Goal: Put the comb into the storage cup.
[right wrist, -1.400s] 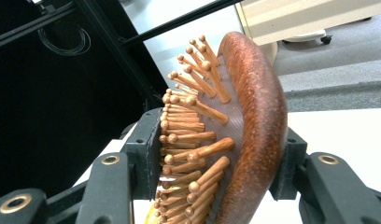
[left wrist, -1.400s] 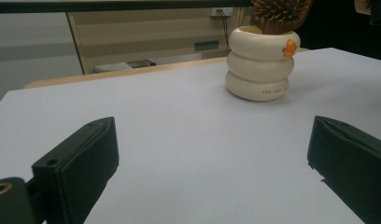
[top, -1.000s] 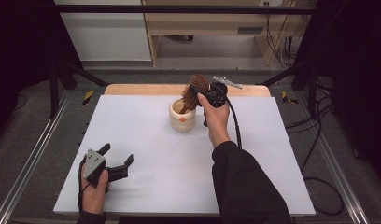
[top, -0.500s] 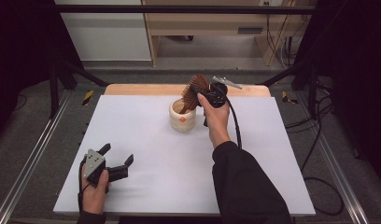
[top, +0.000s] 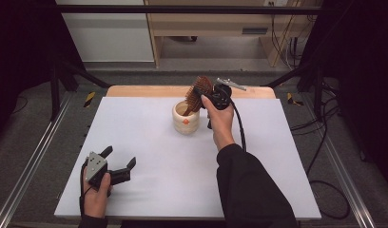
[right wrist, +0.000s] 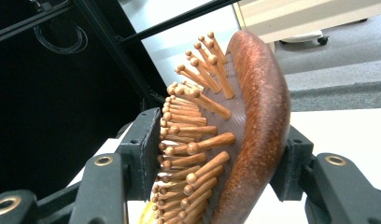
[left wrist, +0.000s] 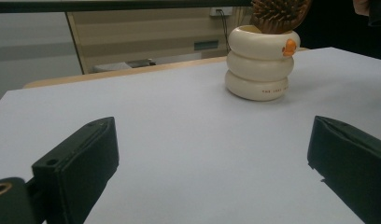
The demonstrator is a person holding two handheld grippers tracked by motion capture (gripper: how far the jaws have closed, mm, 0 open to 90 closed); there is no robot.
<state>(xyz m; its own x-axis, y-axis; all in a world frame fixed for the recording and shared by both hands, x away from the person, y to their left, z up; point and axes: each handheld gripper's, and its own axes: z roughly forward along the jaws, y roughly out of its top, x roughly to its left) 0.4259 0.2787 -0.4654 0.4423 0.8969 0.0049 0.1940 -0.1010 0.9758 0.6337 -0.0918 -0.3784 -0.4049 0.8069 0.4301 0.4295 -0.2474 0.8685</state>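
Hairbrush (right wrist: 240,130) clamped at its head between the jaws of the right gripper (top: 208,95), bristles against one jaw, wooden back against the other; held tilted above the cream holder (top: 186,117), lower end dipping into its mouth; holder of three stacked rings, orange mark on the side, standing toward the far middle of the white table (top: 149,142); left gripper (top: 115,167) resting near the front left corner, jaws spread wide, nothing between them, well apart from the holder.
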